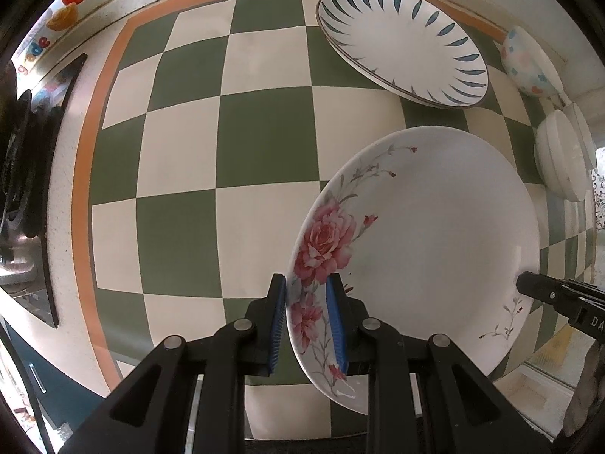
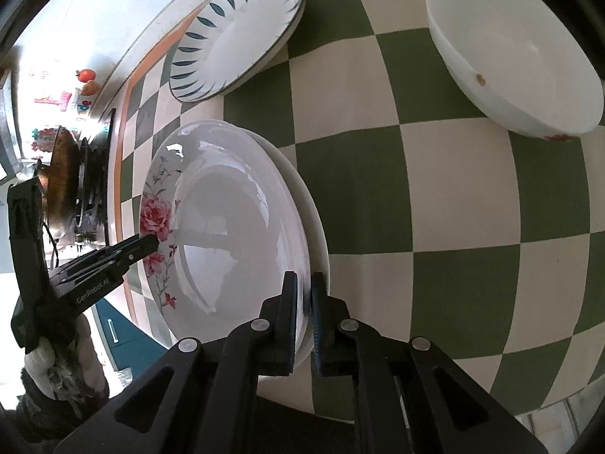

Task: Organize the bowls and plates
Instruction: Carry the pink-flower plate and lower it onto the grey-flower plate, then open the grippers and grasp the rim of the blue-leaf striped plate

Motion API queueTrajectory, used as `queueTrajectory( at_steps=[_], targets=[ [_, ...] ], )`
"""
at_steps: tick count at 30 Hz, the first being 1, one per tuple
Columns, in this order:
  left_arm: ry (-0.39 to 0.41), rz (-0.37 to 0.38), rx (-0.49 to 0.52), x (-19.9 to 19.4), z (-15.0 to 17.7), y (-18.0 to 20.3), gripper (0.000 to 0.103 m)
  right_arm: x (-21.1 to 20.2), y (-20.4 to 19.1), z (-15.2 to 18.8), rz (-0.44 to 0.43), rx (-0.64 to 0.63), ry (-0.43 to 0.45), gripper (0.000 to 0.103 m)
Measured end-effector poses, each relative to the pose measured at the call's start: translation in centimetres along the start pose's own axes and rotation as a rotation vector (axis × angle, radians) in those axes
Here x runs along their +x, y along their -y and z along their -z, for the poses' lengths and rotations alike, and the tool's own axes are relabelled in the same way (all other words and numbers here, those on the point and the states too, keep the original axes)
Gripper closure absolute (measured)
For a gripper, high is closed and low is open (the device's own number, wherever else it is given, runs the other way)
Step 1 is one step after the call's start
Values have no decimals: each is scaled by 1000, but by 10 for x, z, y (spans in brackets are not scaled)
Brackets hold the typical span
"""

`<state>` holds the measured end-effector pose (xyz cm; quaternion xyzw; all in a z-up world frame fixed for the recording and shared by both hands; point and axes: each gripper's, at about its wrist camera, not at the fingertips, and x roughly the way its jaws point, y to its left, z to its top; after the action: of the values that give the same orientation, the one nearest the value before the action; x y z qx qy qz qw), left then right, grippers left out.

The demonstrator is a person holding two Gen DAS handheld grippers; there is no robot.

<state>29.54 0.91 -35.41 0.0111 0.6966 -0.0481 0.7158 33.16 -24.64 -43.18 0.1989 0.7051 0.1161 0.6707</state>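
Observation:
A white plate with pink roses (image 1: 435,246) is held over the green-and-cream checked mat (image 1: 227,151). My left gripper (image 1: 306,283) is shut on its rim beside the roses, one blue pad on each face. The right gripper (image 1: 523,283) meets the opposite rim. In the right wrist view the rose plate (image 2: 234,227) fills the middle, with my right gripper (image 2: 304,283) shut on its near rim and the left gripper (image 2: 153,242) at the far rim. A plain white edge shows just behind the plate. I cannot tell whether that edge is a second plate.
A blue-leaf plate (image 1: 401,41) lies at the back of the mat. A flower-dotted bowl (image 1: 525,64) and a white bowl (image 1: 559,155) stand along the right. A stove with a pan (image 2: 64,178) borders the left side. A gloved hand (image 2: 68,370) holds the left gripper.

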Motion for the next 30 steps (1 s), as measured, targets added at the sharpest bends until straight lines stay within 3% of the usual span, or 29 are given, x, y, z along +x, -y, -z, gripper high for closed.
queueTrajectory(
  at_steps=[11, 16, 18, 19, 21, 24, 30],
  targets=[
    [-5, 33, -24, -10, -10, -20, 84, -11, -3, -6, 40, 34, -60, 91],
    [58, 75, -59, -44, -30, -29, 83, -40, -12, -20, 12, 32, -4, 90],
    [81, 96, -77, -58, -49, -32, 81, -54, -20, -34, 0, 19, 32, 84],
    [95, 106, -86, -64, -61, -33, 79, -60, -23, -42, -3, 16, 46, 72],
    [114, 108, -91, -71, -88, -32, 75, -69, -27, -61, -8, 14, 79, 60],
    [103, 116, -99, -61, -125, -34, 74, -76, -29, -100, 5, 25, 136, 60],
    [12, 171, -137, -23, -179, -31, 74, -58, -18, -169, 15, 88, 134, 60]
  ],
)
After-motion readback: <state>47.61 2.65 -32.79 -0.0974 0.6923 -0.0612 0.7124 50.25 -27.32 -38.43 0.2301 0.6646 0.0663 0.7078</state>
